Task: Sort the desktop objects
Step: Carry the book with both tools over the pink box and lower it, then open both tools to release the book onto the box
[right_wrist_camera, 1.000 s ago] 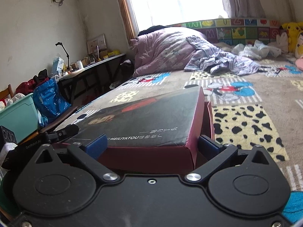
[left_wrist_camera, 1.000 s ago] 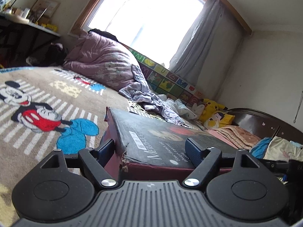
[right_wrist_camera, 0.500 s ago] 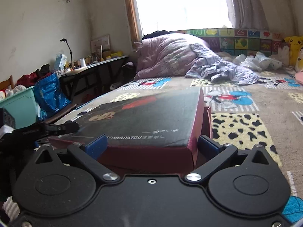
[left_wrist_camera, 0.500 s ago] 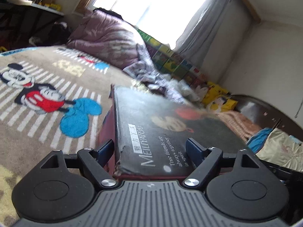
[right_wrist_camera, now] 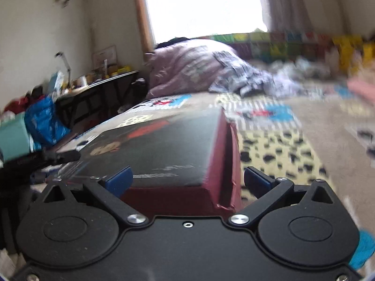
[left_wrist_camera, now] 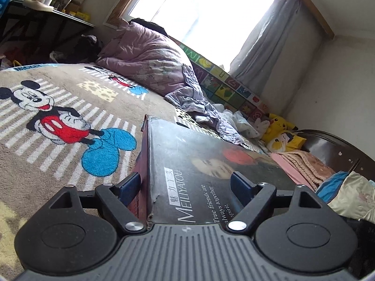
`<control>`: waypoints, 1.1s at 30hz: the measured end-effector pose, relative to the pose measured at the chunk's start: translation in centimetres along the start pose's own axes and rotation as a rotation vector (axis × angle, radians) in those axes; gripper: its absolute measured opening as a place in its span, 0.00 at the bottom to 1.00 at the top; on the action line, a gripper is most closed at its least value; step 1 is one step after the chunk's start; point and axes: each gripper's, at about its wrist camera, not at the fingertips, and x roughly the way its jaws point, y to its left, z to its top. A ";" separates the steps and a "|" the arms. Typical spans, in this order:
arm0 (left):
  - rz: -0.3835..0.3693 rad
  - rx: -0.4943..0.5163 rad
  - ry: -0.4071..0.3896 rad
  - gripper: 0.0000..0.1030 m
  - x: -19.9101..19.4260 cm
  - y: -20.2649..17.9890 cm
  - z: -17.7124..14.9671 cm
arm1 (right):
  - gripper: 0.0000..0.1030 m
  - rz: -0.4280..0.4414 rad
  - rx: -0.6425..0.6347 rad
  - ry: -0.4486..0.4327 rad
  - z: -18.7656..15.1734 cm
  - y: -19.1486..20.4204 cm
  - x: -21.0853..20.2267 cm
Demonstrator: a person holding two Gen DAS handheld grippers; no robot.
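Note:
A large flat box (left_wrist_camera: pixel 211 175) with a dark printed lid and maroon sides lies on the cartoon-mouse blanket (left_wrist_camera: pixel 58 117). My left gripper (left_wrist_camera: pixel 185 185) straddles its near corner, open. One blue pad runs beside the maroon side and the other stands over the lid. In the blurred right wrist view the same box (right_wrist_camera: pixel 164 147) fills the middle. My right gripper (right_wrist_camera: pixel 187 182) is open around another corner, with its left pad over the lid and its right pad clear of the side. The left gripper's black finger (right_wrist_camera: pixel 56 157) shows at the box's far left corner.
A purple duvet (left_wrist_camera: pixel 145 56) is heaped under the window. Loose clothes and a yellow plush toy (left_wrist_camera: pixel 281 126) lie along the padded wall. A pink blanket (left_wrist_camera: pixel 302 161) is on the right. A cluttered desk (right_wrist_camera: pixel 98 89), a blue bag (right_wrist_camera: pixel 44 119) and a teal bin (right_wrist_camera: pixel 14 138) stand left.
Both views have swung while the box kept its place between the jaws. The left view now looks more along the lid. The right view has gone blurred with motion.

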 end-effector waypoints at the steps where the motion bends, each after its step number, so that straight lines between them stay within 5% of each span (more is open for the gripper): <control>1: 0.003 0.013 0.001 0.81 0.1 -0.3 0.0 | 1.00 0.022 0.069 0.008 0.0 -0.9 0.2; 5: -0.013 0.053 0.006 0.82 0.6 -1.4 -0.3 | 1.00 0.120 0.284 0.056 -0.3 -3.4 1.5; 14: -0.004 0.115 -0.008 0.88 1.0 -2.7 -0.9 | 1.00 0.142 0.265 0.068 -0.6 -3.3 1.9; 20: 0.065 0.198 -0.135 0.88 0.0 -4.3 -0.9 | 1.00 -0.106 0.028 0.023 0.0 -1.6 1.4; 23: 0.022 0.238 -0.149 0.88 -0.2 -5.5 -0.9 | 0.97 -0.178 -0.147 0.007 0.4 0.1 1.7; 29: 0.009 0.348 -0.077 0.88 1.4 -8.0 -2.1 | 0.97 -0.089 -0.289 -0.036 1.7 2.0 2.0; 33: 0.059 0.427 -0.035 0.88 2.4 -9.3 -2.8 | 0.96 0.005 -0.298 0.029 2.2 2.2 3.7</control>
